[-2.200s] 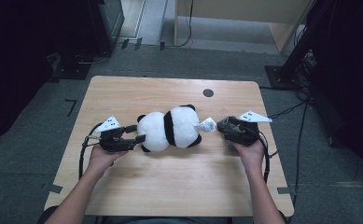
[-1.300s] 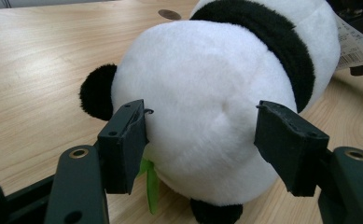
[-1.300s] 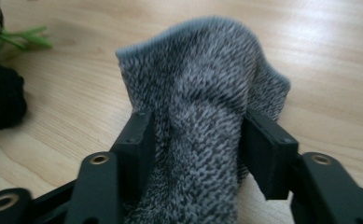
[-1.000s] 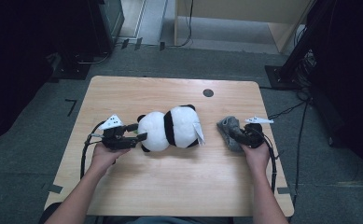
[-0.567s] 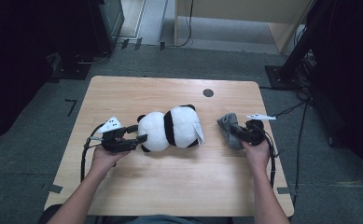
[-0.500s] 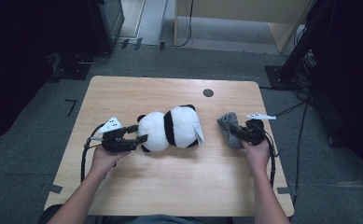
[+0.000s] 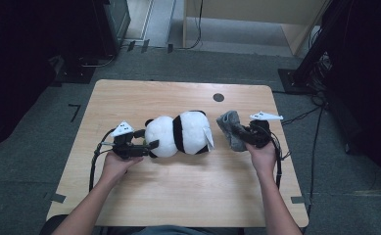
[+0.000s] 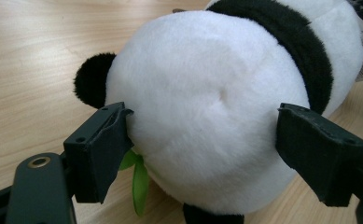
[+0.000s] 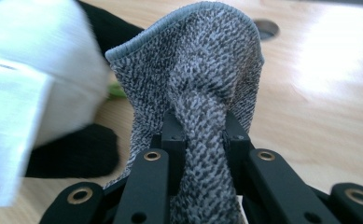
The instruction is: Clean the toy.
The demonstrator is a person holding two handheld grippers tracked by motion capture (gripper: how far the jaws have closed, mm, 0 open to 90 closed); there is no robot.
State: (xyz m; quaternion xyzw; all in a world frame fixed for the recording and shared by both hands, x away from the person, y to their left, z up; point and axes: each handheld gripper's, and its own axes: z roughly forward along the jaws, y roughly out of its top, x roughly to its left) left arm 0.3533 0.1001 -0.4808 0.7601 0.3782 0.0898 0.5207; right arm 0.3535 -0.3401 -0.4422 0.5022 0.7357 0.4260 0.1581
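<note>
Grey knit cloth [image 9: 202,84] | pinched | right hand-held gripper [image 9: 201,140] | panda's tag [image 7: 208,138] unreadable

plush panda [image 7: 178,133] on table [image 7: 178,196], cloth [image 7: 229,128] right

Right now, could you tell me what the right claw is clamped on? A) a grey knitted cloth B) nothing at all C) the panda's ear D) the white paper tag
A: in the right gripper view the right claw pinches a fold of the grey knitted cloth, apart from the plush panda.
</note>
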